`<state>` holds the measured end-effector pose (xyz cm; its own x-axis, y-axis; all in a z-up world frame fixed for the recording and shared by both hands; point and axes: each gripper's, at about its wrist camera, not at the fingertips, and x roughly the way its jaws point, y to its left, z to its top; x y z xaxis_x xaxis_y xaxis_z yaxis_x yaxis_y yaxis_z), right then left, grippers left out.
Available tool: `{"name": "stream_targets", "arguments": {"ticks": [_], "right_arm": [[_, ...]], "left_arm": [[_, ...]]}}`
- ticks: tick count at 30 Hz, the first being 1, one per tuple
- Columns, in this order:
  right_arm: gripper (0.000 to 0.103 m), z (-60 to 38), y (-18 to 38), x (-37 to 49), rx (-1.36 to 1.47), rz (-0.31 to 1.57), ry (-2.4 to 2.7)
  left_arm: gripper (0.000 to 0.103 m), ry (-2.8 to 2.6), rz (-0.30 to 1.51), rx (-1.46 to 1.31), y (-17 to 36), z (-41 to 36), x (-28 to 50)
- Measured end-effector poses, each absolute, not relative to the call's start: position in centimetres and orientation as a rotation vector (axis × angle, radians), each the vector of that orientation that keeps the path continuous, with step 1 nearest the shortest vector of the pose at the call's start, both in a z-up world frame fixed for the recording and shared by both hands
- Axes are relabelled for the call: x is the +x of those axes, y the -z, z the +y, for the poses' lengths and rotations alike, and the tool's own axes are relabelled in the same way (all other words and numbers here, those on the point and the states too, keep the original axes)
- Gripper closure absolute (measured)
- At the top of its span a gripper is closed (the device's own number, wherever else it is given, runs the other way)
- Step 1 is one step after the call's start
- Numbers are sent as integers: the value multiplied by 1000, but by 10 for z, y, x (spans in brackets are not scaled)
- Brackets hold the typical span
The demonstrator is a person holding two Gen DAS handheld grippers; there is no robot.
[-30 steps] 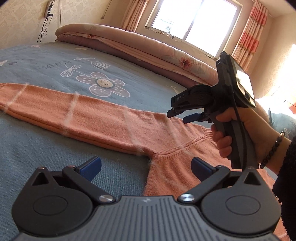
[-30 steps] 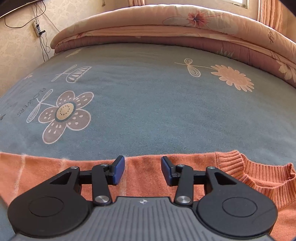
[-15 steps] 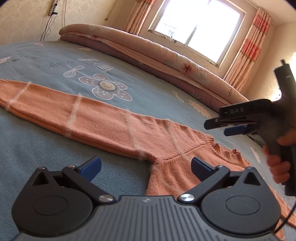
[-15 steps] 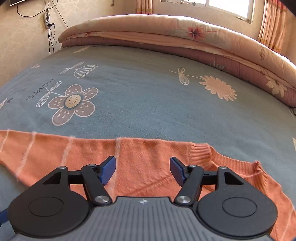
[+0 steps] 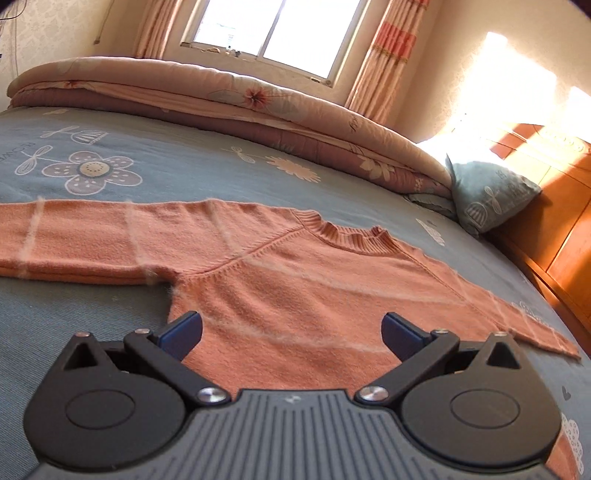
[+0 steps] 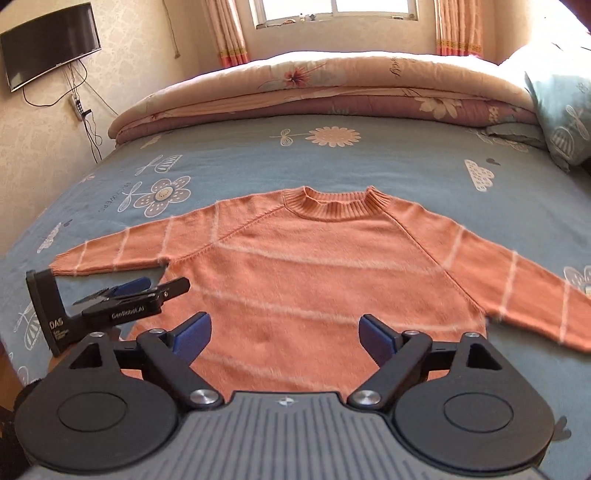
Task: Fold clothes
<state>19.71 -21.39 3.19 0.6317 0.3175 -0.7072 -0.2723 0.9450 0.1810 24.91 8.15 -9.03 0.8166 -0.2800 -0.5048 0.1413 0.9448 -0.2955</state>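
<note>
Orange sweater [image 6: 317,273] with thin pale stripes lies flat, front up, on the bed [image 6: 369,162], which has a blue floral sheet. Both sleeves are spread out to the sides, and the ribbed collar [image 6: 332,206] points toward the folded quilt [image 6: 332,88] at the far side of the bed. Right hand-held gripper [image 6: 282,334] has just been opening; its jaws stand wide with nothing between them, above the sweater's lower body. Left hand-held gripper [image 5: 291,334] is released too, jaws wide and empty, over the sweater body near the left sleeve's armpit. In the right wrist view it shows at lower left beside the sleeve cuff. A blue pillow [image 5: 487,195] sits at the right against a wooden headboard [image 5: 554,221]. A wall TV [image 6: 48,44] and a window [image 6: 332,11] are behind.
</note>
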Motion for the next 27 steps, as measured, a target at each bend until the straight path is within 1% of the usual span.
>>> {"name": "stream_targets", "arguments": {"ticks": [6, 10, 13, 15, 18, 20, 23, 27], "right_arm": [[7, -252, 41, 161, 203, 810, -293], [7, -258, 75, 151, 159, 768, -274], [6, -266, 90, 141, 192, 700, -289], [1, -272, 98, 137, 223, 658, -272], [1, -268, 106, 148, 186, 727, -227], [0, -262, 112, 153, 96, 766, -207], [0, -254, 117, 153, 27, 777, -156], [0, -252, 116, 149, -6, 803, -150]], "left_arm": [[1, 286, 595, -71, 101, 40, 240], [1, 327, 615, -1, 106, 25, 235], [1, 318, 629, 67, 108, 14, 228], [1, 331, 636, 109, 108, 7, 223], [1, 364, 657, 161, 102, 0, 214], [1, 363, 700, 151, 100, -1, 209], [1, 355, 797, 110, 105, 2, 201], [1, 304, 840, 113, 109, 10, 175]]}}
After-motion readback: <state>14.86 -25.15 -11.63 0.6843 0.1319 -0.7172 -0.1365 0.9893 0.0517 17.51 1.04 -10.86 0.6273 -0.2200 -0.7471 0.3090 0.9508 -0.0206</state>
